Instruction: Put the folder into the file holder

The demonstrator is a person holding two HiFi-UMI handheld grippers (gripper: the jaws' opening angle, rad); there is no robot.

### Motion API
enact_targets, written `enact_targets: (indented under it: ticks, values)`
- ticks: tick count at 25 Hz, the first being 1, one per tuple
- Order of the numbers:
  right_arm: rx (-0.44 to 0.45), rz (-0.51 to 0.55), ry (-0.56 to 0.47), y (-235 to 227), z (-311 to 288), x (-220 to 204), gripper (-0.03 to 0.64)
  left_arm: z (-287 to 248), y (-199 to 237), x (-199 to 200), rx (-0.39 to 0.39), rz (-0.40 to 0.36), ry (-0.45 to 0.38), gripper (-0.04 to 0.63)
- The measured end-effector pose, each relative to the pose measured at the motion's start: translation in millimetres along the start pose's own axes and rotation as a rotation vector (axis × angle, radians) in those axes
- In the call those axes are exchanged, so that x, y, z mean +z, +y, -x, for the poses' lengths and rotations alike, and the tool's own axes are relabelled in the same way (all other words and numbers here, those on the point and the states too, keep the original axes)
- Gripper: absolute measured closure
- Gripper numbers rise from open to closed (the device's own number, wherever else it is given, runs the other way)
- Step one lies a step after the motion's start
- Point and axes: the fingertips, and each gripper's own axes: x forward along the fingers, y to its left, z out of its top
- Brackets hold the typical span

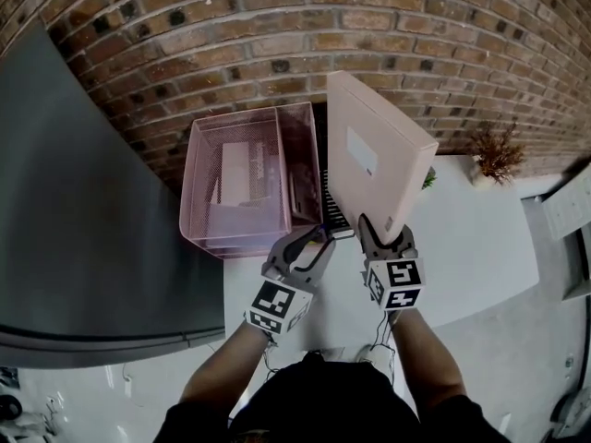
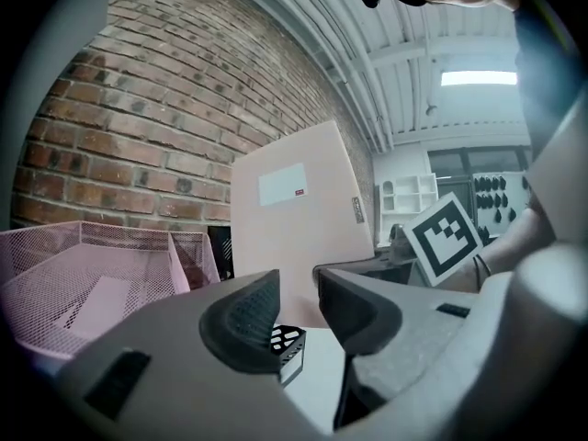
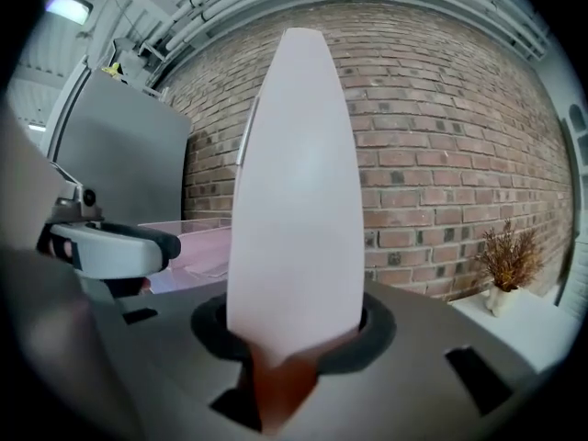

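The folder [image 1: 379, 150] is a thick pale pink box file with a white label. It stands tilted on edge over the white table, and my right gripper [image 1: 386, 231] is shut on its lower corner. The right gripper view shows its spine [image 3: 294, 200] rising straight up from between the pads. A black mesh file holder [image 1: 331, 209] stands against the wall between the folder and a pink mesh tray [image 1: 235, 178]. My left gripper [image 1: 319, 236] is at the holder's front edge. Its jaws stand partly apart, with the holder's black corner [image 2: 287, 345] low in the gap and no pad seen pressing on it.
The pink mesh tray holds papers and sits at the table's left end. A grey cabinet [image 1: 74, 201] stands left of it. Brick wall [image 1: 277, 26] runs behind. A small dried plant in a white pot [image 1: 499, 155] is at the back right of the table [image 1: 480, 247].
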Motion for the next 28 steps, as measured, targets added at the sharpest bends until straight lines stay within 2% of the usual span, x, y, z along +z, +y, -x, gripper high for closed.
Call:
enact_targets:
  ticks: [11, 20, 28]
  values:
    - [-0.061, -0.027, 0.039, 3.3, -46.7, -23.7, 0.476, 11.3, 0.2, 3.3, -0.015, -0.001, -0.006, 0.462]
    - [-0.094, -0.02, 0.076, 6.0, -80.2, -40.0, 0.476, 14.8, 5.2, 3.6, -0.007, 0.026, 0.002, 0.462]
    - [-0.123, -0.015, 0.028, 6.9, -103.0, -34.0, 0.471, 13.8, 13.7, 4.7, 0.002, 0.067, 0.002, 0.462]
